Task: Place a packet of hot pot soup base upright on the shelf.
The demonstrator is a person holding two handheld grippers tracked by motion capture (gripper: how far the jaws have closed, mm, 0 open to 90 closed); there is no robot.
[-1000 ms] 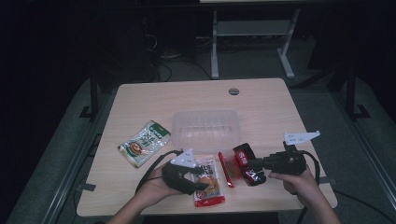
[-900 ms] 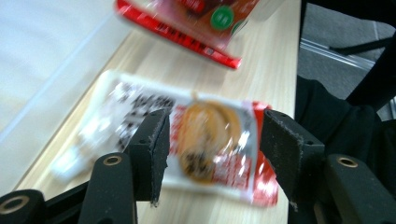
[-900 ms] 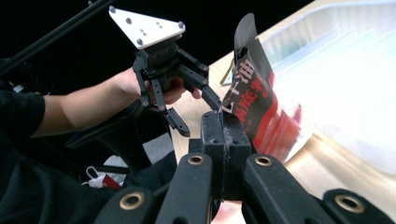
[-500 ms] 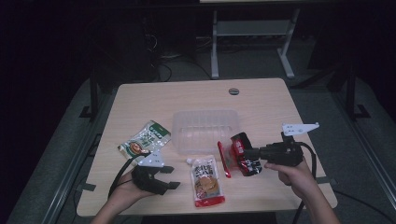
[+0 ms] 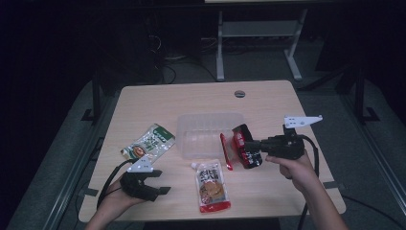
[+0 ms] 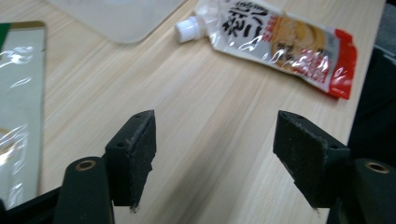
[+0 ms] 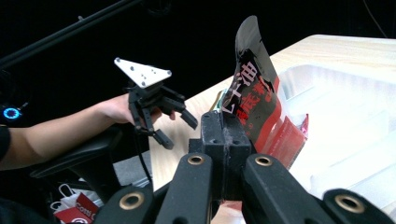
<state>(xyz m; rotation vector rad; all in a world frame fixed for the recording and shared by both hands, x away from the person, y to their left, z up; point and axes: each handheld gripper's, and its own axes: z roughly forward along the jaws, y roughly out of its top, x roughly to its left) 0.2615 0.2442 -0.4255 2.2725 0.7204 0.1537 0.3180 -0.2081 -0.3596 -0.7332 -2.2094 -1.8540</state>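
Note:
My right gripper [image 5: 254,144] is shut on the lower edge of a black-and-red packet [image 5: 245,145], held tilted above the table beside the clear plastic tray [image 5: 206,125]. In the right gripper view the packet [image 7: 252,88] stands up from the shut jaws, with the tray [image 7: 359,116] behind it. My left gripper [image 5: 161,182] hovers near the table's front left corner; its jaws have just been opening and nothing is between them [image 6: 215,149]. A white-and-red spouted pouch [image 5: 212,186] lies flat to its right, apart from it. The pouch's [image 6: 275,39] cap points at the tray.
A green-and-clear pouch [image 5: 148,142] lies left of the tray, close to the left gripper. A thin red sachet [image 5: 225,152] rests by the tray's front right corner. The table has a cable hole [image 5: 239,93] at the back. Dark floor and a white stand lie beyond.
The left gripper let go of the spouted pouch, moved left away from it and widened its jaws. The right gripper rose and carried the black-and-red packet toward the tray.

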